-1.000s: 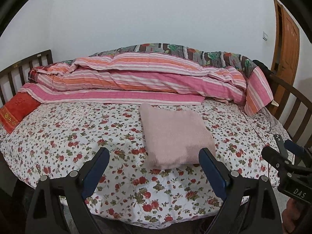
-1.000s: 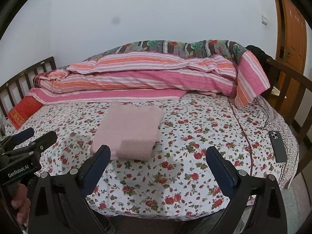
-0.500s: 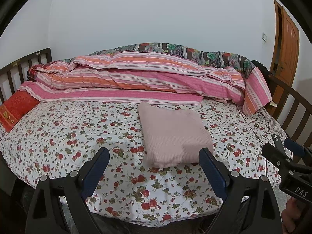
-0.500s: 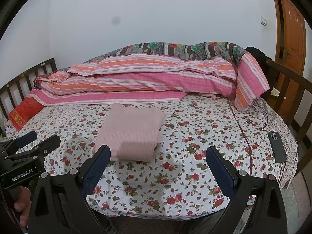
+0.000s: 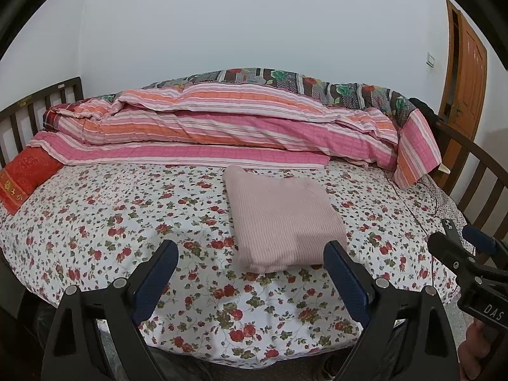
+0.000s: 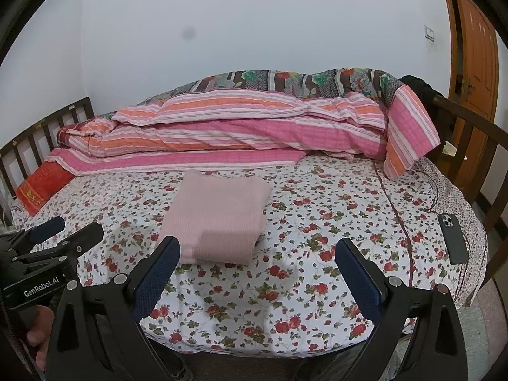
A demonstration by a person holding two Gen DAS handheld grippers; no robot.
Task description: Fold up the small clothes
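both tongs have drawn back from the bed over the last second: the pink garment (image 5: pixel 284 219) sits a little farther off and higher in each wrist view than it did, and more of the floral bedsheet (image 5: pixel 104 209) shows in front of it. the garment itself has not shifted; it lies as one neat folded rectangle in the middle of the bed, near the striped quilt (image 5: pixel 228 127) but apart from it. my reading is that this piece is finished and the hands are retreating, with nothing left to fold in sight.

left tongs (image 5: pixel 250 277) are spread wide and carry nothing; right tongs (image 6: pixel 258 274) likewise gape, empty. neither touches cloth.

count: one folded garment, one striped quilt bundled along the far side, one red cushion (image 5: pixel 23 176) at the left rail, one phone (image 6: pixel 452 238) near the right edge, two tongs.
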